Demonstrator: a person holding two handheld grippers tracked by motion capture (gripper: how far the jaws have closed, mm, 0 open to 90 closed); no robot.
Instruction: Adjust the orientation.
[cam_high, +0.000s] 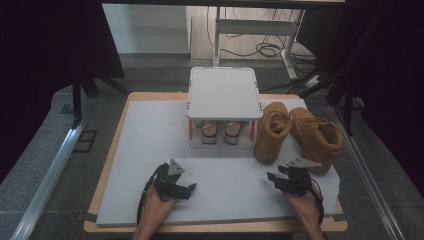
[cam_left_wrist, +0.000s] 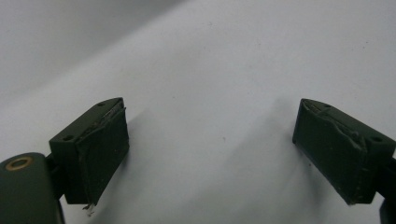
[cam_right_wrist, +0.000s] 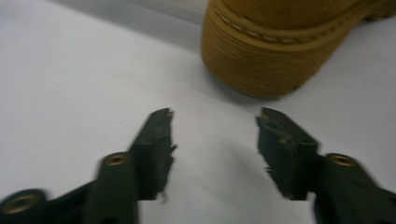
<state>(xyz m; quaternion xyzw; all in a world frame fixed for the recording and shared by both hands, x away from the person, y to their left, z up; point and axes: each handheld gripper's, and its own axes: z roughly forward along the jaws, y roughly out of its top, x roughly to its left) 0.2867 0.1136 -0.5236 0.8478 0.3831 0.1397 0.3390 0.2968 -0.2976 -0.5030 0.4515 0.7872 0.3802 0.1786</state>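
Early stage, by the look of it: nothing lifted yet. Pair of tan boots (cam_high: 297, 132) standing on the desk (cam_high: 150, 140) just right of the white shoe rack (cam_high: 225, 95), both untouched. Right gripper (cam_high: 274, 178) low on the desk near the boots, fingers (cam_right_wrist: 156, 140) partly apart, empty, boot toe just ahead. Left gripper (cam_high: 190, 189) well left of the boots, fingers (cam_left_wrist: 100, 144) spread wide, empty. Grasping and moving the boots left to do.

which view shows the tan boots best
The high view: both tan boots stand whole, side by side right of the white rack. The right gripper view catches just one boot's ridged sole edge; the left gripper view looks at grey table.
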